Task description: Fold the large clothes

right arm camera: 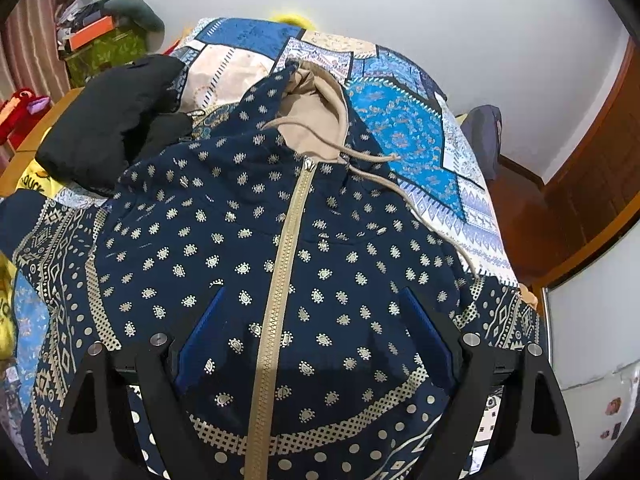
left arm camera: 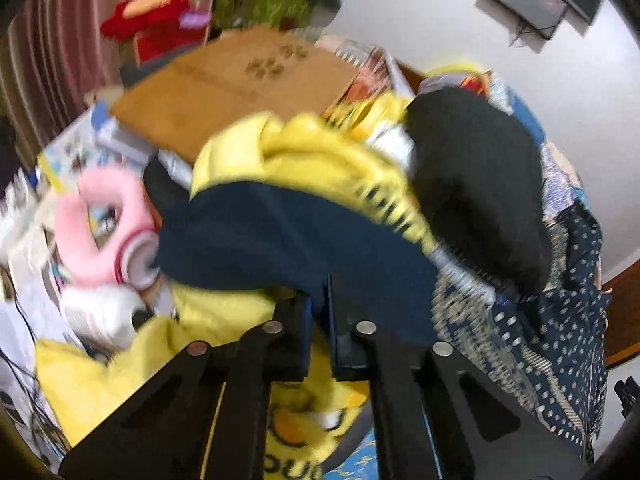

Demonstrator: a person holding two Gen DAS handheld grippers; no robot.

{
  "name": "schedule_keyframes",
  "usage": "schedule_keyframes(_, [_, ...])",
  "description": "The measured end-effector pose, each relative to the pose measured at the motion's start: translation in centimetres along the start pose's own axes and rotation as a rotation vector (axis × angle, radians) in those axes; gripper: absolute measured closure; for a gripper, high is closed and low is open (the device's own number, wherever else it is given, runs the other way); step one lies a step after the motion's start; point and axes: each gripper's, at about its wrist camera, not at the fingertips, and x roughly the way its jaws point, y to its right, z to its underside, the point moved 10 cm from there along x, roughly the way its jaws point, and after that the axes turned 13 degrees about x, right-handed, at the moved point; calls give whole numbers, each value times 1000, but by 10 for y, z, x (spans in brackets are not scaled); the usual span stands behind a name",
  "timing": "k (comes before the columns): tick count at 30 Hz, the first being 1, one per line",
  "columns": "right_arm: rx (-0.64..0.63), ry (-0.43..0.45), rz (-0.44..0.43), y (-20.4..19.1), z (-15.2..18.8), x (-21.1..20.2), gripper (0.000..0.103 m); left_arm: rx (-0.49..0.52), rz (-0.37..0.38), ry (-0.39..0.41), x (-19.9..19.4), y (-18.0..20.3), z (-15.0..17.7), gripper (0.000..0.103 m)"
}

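Observation:
A navy zip hoodie (right arm camera: 320, 248) with a beige dotted print, beige zipper and beige-lined hood lies face up on the bed. My right gripper (right arm camera: 316, 320) hovers wide open just over its lower front, one finger on each side of the zipper. In the blurred left wrist view my left gripper (left arm camera: 318, 316) is shut on a plain dark navy part of the hoodie (left arm camera: 280, 236), lifted over yellow cloth. The hoodie's printed body (left arm camera: 560, 340) shows at the right of that view.
The bed has a blue patchwork cover (right arm camera: 400, 120). A black garment (right arm camera: 116, 120) lies at the hoodie's left shoulder. A yellow duck-print blanket (left arm camera: 312, 152), a pink plush (left arm camera: 108, 224) and a cardboard sheet (left arm camera: 224, 84) clutter the left. A wooden bed frame (right arm camera: 592, 184) runs at right.

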Motion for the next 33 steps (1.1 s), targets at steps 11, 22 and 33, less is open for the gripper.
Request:
schedule_keyframes(11, [63,76,-30,28,-16,-31,18,273,139,324,-119,159,-100,100])
schedule_keyframes(22, [143,115,-41,74,-16,-52,18,589,393,328,-151,385,-60,101])
schedule_keyframes(33, [189,73,-21,119,11,-47,18,845,462,9,-76,493,82,101])
